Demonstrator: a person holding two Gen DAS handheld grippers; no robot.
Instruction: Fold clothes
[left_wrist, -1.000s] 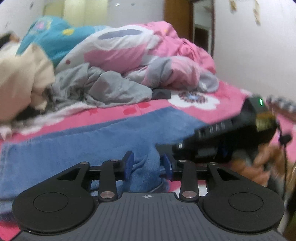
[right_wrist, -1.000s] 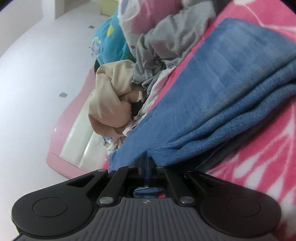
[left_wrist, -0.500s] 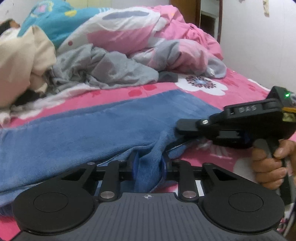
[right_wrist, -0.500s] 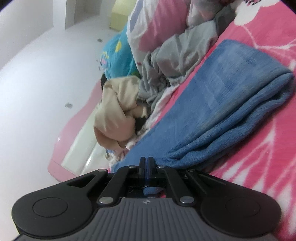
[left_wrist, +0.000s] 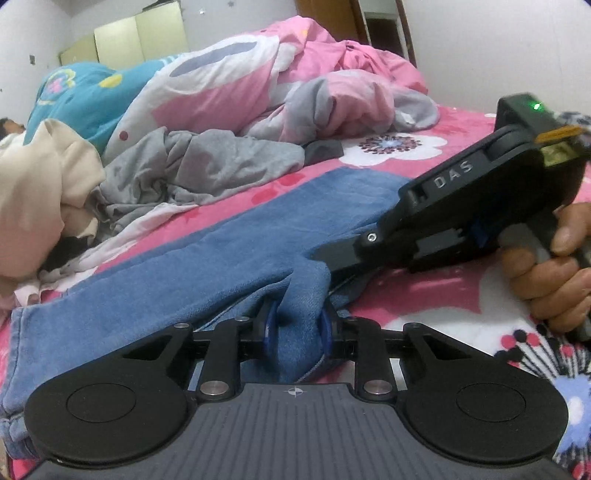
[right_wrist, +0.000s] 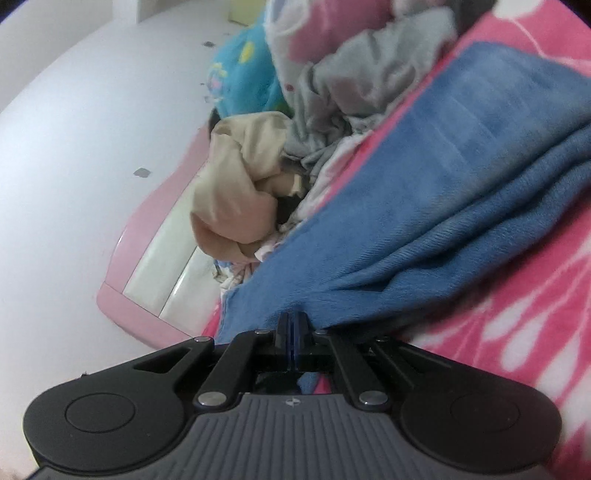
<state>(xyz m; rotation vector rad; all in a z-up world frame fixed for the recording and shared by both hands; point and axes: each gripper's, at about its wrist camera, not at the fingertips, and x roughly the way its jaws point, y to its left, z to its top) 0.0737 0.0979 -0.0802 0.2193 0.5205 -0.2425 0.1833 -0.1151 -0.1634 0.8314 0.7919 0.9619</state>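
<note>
A blue garment (left_wrist: 207, 266) lies stretched across the pink flowered bed. My left gripper (left_wrist: 295, 326) is shut on a thick bunched fold of it, which fills the gap between the blue pads. The right gripper (right_wrist: 293, 328) is shut tight on a thin edge of the same blue garment (right_wrist: 461, 177), with folded layers running off to the right. In the left wrist view the right gripper's black body sits at the right with its fingers hidden under the cloth, held by a hand (left_wrist: 546, 266).
A heap of unfolded clothes lies behind: a grey garment (left_wrist: 199, 166), a beige one (left_wrist: 40, 192), a pink-and-white quilt (left_wrist: 258, 81) and a turquoise pillow (left_wrist: 77, 96). The pink bed frame (right_wrist: 147, 229) meets a white wall on the left.
The left gripper closed from wider apart onto the bunched blue fold. The right gripper stayed shut on the edge and shifted; its body now sits higher and closer in the left wrist view.
</note>
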